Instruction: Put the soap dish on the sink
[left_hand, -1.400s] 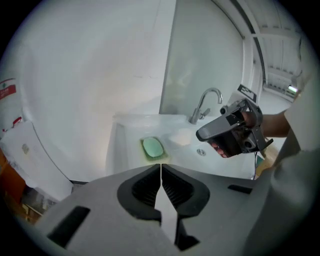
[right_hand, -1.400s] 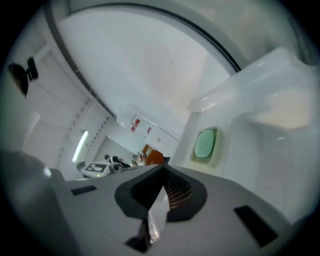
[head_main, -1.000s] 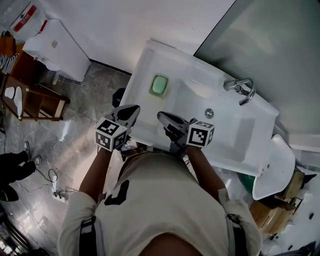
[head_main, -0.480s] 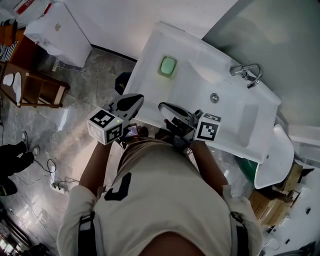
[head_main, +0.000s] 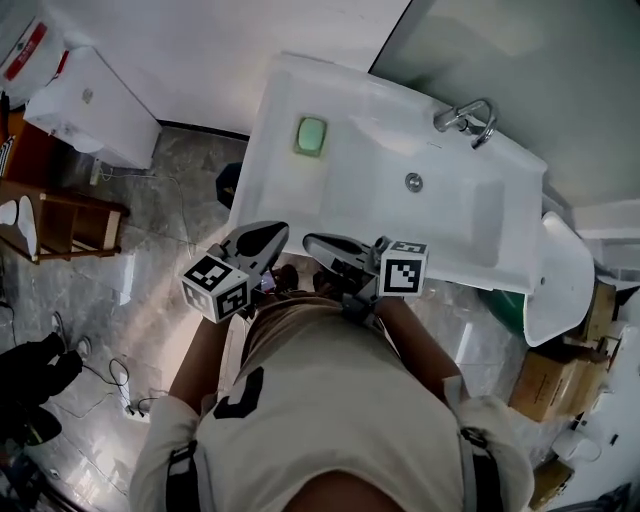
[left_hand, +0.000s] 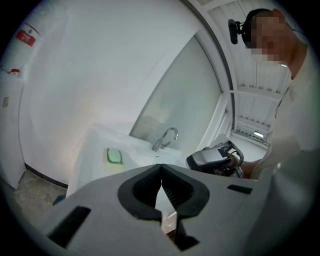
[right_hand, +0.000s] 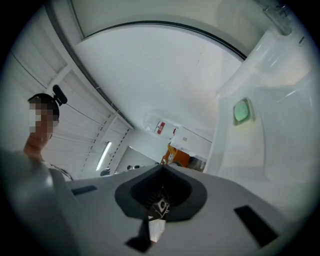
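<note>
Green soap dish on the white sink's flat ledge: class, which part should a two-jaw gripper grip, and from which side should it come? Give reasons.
Probably grip the green rounded-rectangle soap dish across its narrower width, jaws on the two long edges, coming down from above. It lies flat and low on the ledge of the white sink, with bare ledge all round.

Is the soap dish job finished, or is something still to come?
Done: the green soap dish sits on the flat left side of the white sink, beside the basin.
In hand: nothing. The left hand-held gripper and the right hand-held gripper are both shut and empty, close to the person's body at the sink's front edge.
Left: apparently nothing; the job looks complete.
</note>
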